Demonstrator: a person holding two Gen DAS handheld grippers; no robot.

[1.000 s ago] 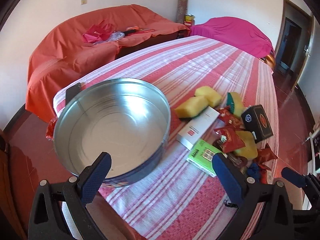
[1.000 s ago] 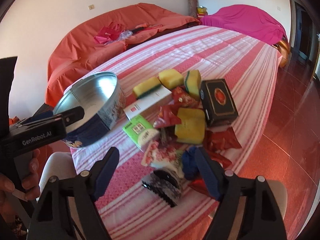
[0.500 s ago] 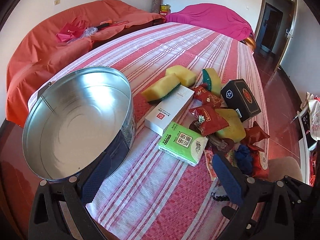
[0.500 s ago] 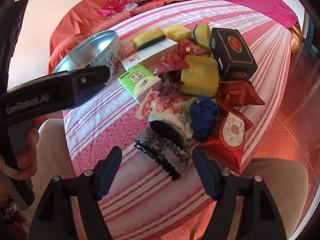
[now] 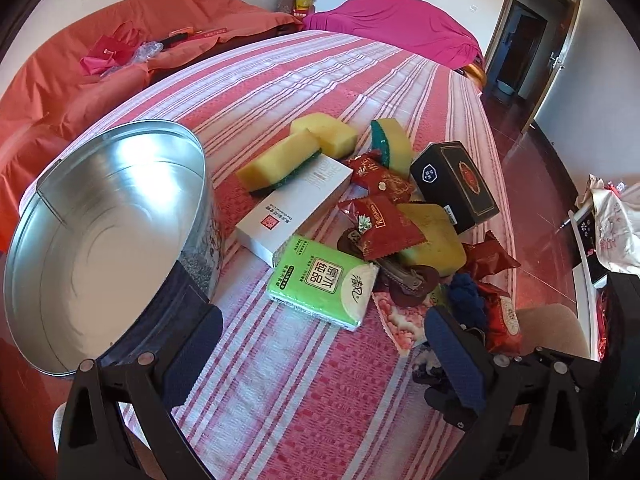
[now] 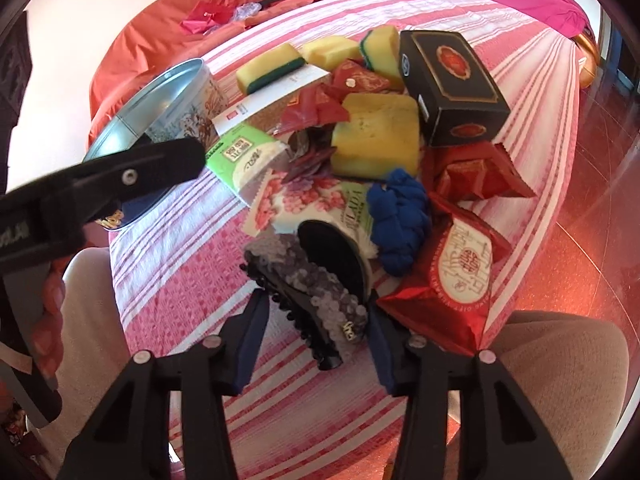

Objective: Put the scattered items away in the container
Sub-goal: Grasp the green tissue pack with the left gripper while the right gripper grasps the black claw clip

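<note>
The right gripper (image 6: 316, 336) has descended, its fingers now apart around the sequined hair claw (image 6: 308, 292). The left gripper (image 5: 324, 352) remains spread, shifted rightward beside the metal tin (image 5: 120, 168).

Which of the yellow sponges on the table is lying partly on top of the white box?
The long sponge with the dark green scouring side: one end rests on the white box. The other three sponges lie apart from that box.
</note>
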